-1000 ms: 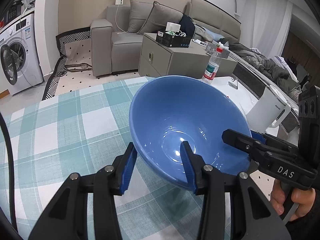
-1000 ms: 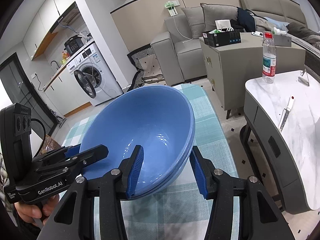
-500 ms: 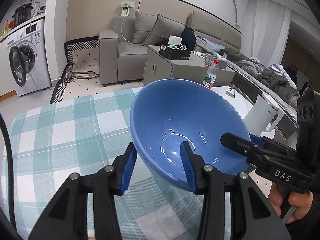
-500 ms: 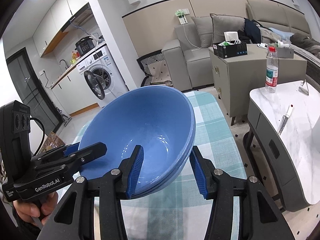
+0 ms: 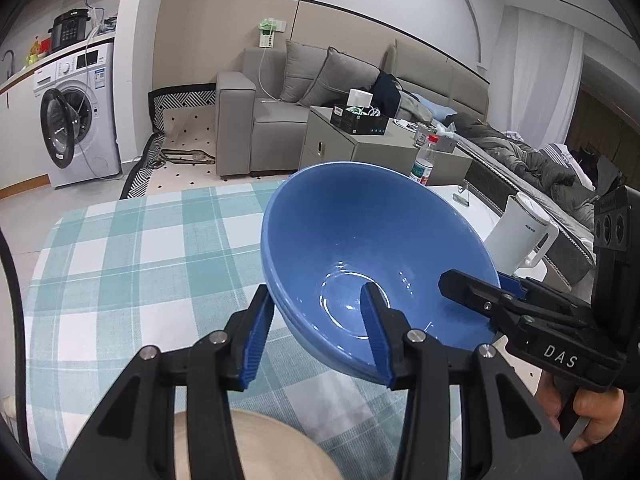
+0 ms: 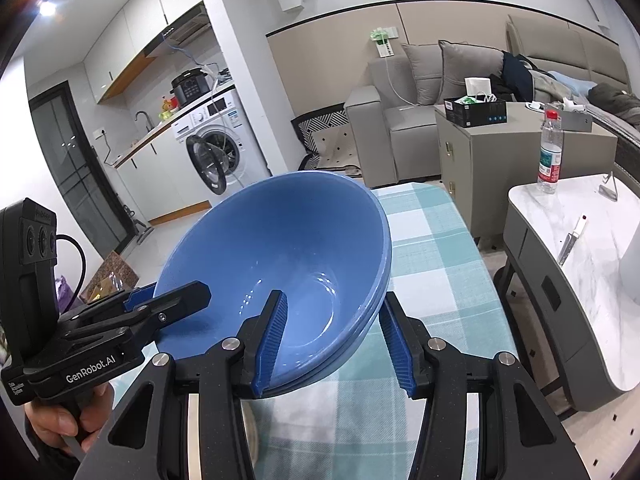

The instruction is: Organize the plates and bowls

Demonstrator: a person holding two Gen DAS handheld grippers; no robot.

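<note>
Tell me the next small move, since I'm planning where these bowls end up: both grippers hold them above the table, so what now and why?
Probably keep carrying level, then lower. The blue bowls, apparently nested, hang clear of the checked tablecloth, pinched at opposite rims by the left gripper and right gripper. A beige plate lies below.

Blue bowls [image 5: 372, 240]: stacked, count unclear; rim shows two, maybe three edges in right wrist view. Underside hidden both views.
Beige plate [image 5: 272, 444]: cut off by bottom edge, left wrist view, partly behind left gripper [image 5: 316, 336].
Person's hands [image 5: 584, 412] only partly in frame, rest off edge.
Water bottle [image 6: 550, 152] label too small to read.
White kettle [image 5: 520, 236]: brand print illegible, base behind the bowls' rim.
</note>
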